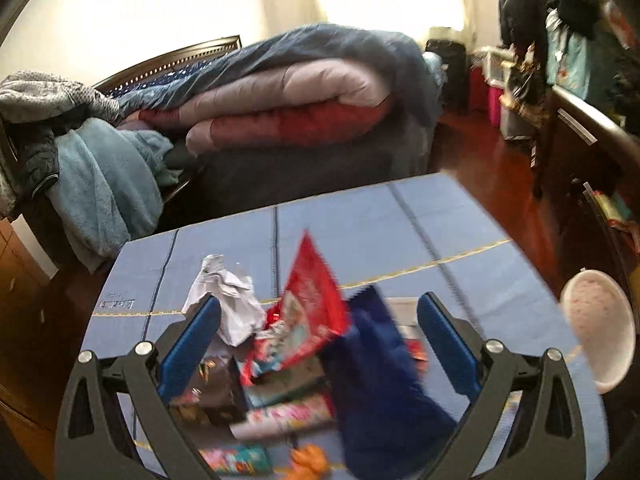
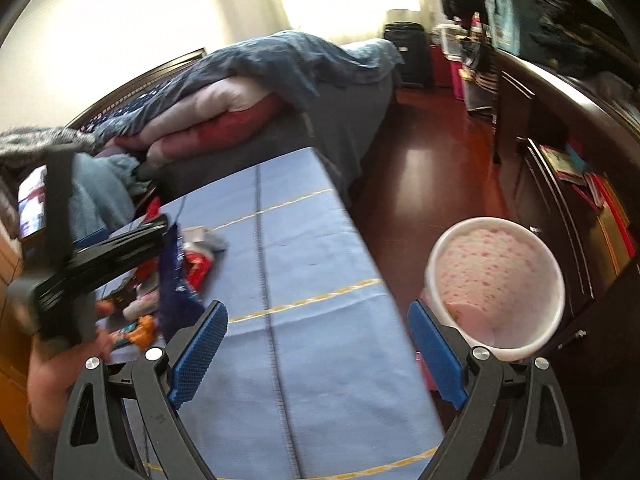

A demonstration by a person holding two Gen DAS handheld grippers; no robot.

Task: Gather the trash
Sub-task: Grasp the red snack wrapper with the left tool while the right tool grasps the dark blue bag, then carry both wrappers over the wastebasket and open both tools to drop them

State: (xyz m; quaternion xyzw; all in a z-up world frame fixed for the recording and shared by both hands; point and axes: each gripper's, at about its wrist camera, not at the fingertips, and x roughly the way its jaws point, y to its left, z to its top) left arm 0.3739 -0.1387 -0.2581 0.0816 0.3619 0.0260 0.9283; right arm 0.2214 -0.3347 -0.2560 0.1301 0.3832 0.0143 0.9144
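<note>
**A:** So what's sitting around the left claw [image 1: 318, 344]?

**B:** Going left to right: a crumpled white paper [image 1: 224, 300] is just past its left finger, then a shiny red wrapper [image 1: 312, 300] stands up between the fingers, long side pointing up and away. Right of that is a dark blue wrapper [image 1: 376, 360], blurry, long axis running up and down. It looks like it's dangling in the gap, but I can't tell what's holding it. Under them there's a heap of flat printed packets [image 1: 280, 400] and a small orange scrap [image 1: 308, 460] near the claw's base. All of it is on a blue quilted mat [image 1: 400, 220] with yellow stitched lines. The jaws are spread wide and neither pad is touching anything.

**A:** And the right claw [image 2: 318, 344]?

**B:** It's wide open too, with nothing in it. The same trash pile sits off to its left, with the left claw itself [image 2: 100, 256] above it, blocking part of the view. Bare mat lies between its fingers. Just past its right finger is a round white bucket [image 2: 496, 280] with a pink-speckled liner, on the red wood floor [image 2: 420, 152] beside the mat edge. A bed with folded duvets [image 2: 224, 112] is straight ahead.
</note>
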